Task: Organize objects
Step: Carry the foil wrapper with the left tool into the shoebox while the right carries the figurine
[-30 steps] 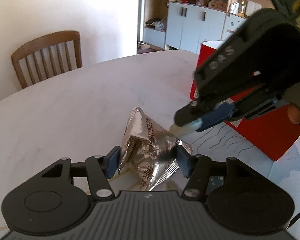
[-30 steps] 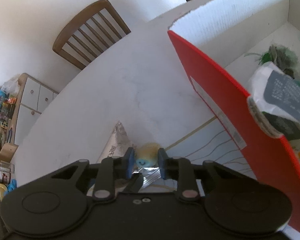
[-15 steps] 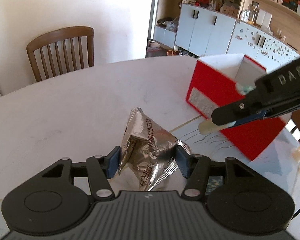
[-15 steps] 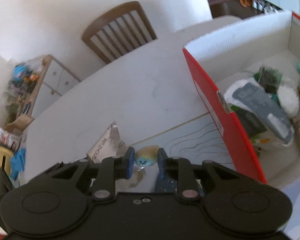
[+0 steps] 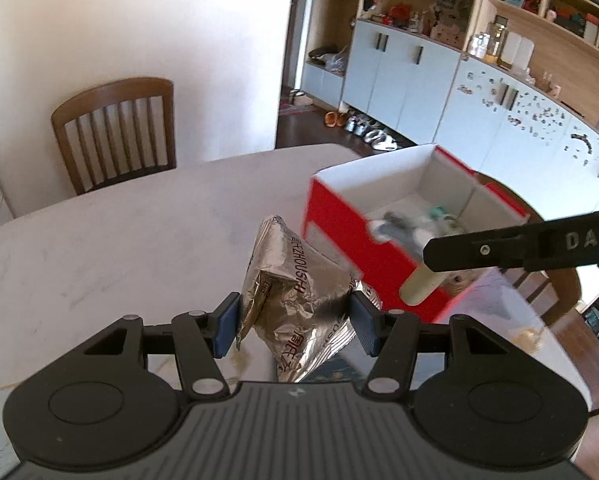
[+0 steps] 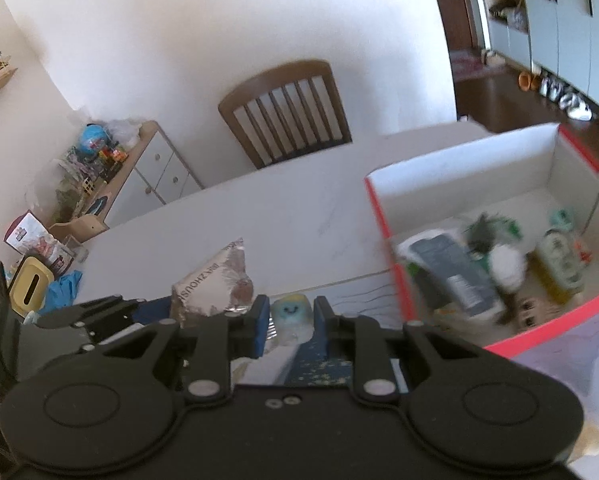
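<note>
My left gripper (image 5: 293,320) is shut on a crumpled silver foil snack bag (image 5: 295,292), held above the white table (image 5: 119,240). The same foil bag (image 6: 215,284) shows at the left in the right wrist view. My right gripper (image 6: 287,320) is shut on a small pale squishy toy with a blue smiling face (image 6: 292,315). In the left wrist view that toy (image 5: 419,286) hangs cream-coloured under the right gripper's black finger (image 5: 499,250), in front of the red box. The red box (image 6: 395,264) with a white inside holds several items.
A wooden chair (image 5: 115,132) stands behind the table. Blue-grey cabinets (image 5: 439,88) and shelves line the far wall. A low sideboard with toys (image 6: 111,176) stands at the left. A printed mat (image 6: 351,292) lies beside the box.
Both grippers have risen with their loads. The red box now shows its open top and contents. The right gripper has rolled and shifted to the right, toward the box.
</note>
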`<state>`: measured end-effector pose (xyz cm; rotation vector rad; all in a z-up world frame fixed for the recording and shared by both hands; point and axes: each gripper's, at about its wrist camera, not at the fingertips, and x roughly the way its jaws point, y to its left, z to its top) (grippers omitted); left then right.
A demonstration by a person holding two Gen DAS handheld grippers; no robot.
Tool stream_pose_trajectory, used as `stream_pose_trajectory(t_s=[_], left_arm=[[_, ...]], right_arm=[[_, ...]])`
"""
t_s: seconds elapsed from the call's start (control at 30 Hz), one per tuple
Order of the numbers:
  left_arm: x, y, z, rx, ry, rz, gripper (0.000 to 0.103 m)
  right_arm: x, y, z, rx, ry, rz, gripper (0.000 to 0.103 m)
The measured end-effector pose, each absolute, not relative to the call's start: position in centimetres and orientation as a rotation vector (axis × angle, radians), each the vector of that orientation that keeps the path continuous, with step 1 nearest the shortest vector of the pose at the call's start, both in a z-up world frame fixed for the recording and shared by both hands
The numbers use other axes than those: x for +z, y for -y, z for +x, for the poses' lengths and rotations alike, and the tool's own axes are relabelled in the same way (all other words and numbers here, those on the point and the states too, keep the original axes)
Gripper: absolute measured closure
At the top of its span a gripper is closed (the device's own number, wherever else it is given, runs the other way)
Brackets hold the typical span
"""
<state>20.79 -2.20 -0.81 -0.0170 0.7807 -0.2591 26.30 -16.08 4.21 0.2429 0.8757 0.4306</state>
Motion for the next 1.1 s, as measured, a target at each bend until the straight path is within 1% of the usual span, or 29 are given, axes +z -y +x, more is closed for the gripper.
stream_pose_trajectory(t_s=[0.13, 0.4, 0.7, 0.83, 1.1], left_arm=[[0.4, 5.3, 20.8, -0.284, -0.781, 0.0, 0.045], [0.7, 11.3, 22.0, -0.314, -0.827, 0.003, 0.045], [-0.3, 16.9, 25.4, -0.301, -0.87, 0.002, 0.045], [-1.0, 18.5, 27.6, -0.267, -0.885, 0.005, 0.045], [-2.8, 20.6, 31.5, -0.217, -0.928, -0.005, 0.045]], right_arm=[[4.7, 19.0, 25.3, 0.416, -0.842, 0.202, 0.081], [4.9, 24.6, 24.6, 0.387, -0.779, 0.077, 0.081], [4.2, 30.3, 25.5, 0.374, -0.696, -0.07, 0.081], [3.5, 31.9, 26.7, 0.39, -0.672, -0.089, 0.081], [1.6, 34.1, 30.3, 0.41, -0.688, -0.07, 0.081]])
